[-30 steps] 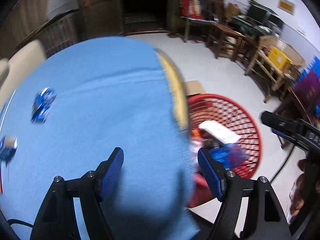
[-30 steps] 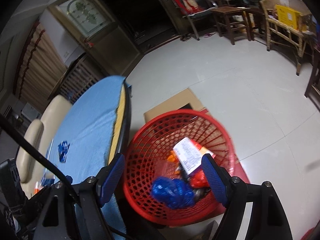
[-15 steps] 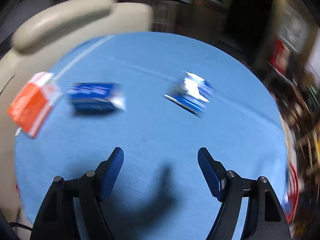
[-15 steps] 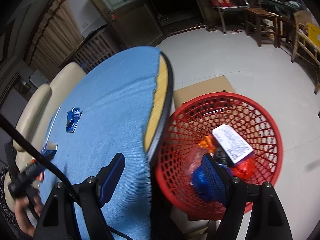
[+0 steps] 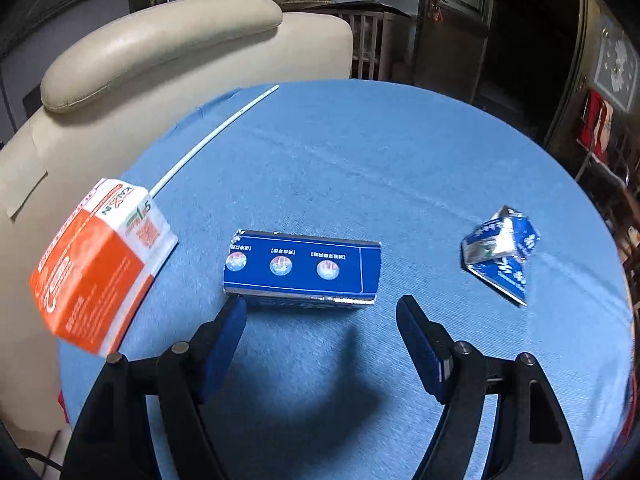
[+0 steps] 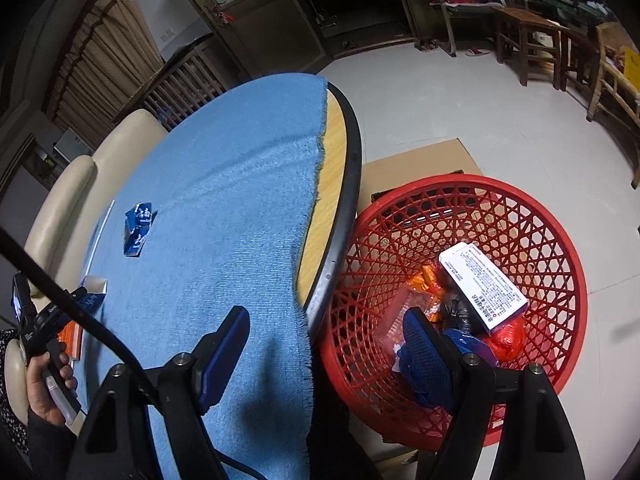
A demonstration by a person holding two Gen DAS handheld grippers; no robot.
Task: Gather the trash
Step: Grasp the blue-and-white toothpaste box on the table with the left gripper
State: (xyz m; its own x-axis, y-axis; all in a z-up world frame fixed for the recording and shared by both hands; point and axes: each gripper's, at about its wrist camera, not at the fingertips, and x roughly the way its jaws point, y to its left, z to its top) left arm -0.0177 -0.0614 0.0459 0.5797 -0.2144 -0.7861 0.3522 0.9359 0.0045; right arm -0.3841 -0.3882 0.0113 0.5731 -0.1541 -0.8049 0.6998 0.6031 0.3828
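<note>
In the left wrist view a long blue box (image 5: 302, 270) lies on the blue tablecloth (image 5: 360, 168), just ahead of my open, empty left gripper (image 5: 320, 320). An orange and white carton (image 5: 96, 264) lies to its left and a crumpled blue wrapper (image 5: 500, 248) to its right. In the right wrist view my right gripper (image 6: 324, 336) is open and empty, over the table's edge beside a red mesh basket (image 6: 552, 248) on the floor. The basket holds a white box (image 6: 482, 286) and other trash. The blue wrapper (image 6: 138, 228) also shows there.
A cream sofa (image 5: 160, 52) stands behind the round table. A thin white stick (image 5: 208, 140) lies on the cloth. A flat cardboard piece (image 6: 416, 164) lies under the basket. Wooden chairs (image 6: 532, 36) stand across the tiled floor. The left hand-held gripper (image 6: 36, 320) is at the far left.
My left gripper swung from the basket side back over the table and now faces the blue box closely. My right gripper has moved left from above the basket toward the table's edge.
</note>
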